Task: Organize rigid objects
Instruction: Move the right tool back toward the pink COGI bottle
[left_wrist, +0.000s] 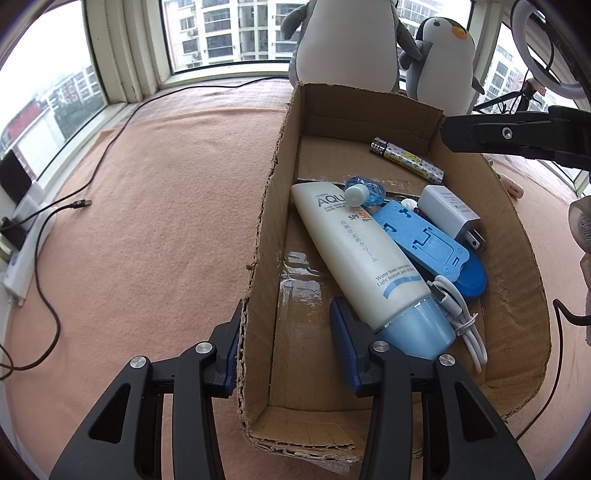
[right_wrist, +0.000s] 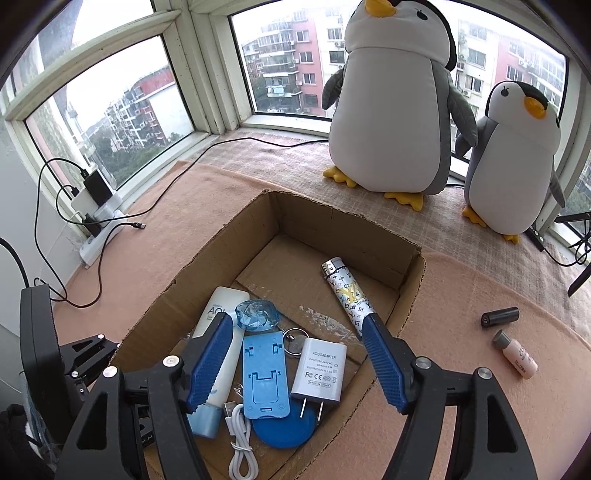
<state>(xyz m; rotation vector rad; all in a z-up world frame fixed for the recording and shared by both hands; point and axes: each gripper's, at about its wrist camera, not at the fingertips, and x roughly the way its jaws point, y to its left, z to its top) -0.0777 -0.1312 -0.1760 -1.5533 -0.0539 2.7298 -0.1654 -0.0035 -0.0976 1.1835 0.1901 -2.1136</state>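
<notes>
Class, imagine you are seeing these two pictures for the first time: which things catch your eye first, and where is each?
Two plush penguins stand on the sill by the window. Before them, an open cardboard box holds a white sunscreen tube, a blue phone stand and a white charger. The open right gripper hovers over the box.

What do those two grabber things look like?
Both look alike. The left gripper and the right gripper each have two chunky black plastic arms with cut-out holes, joined by shiny round silver bolts. Each finger ends in a blue ribbed pad. No cables, labels or sleeves show on them.
</notes>
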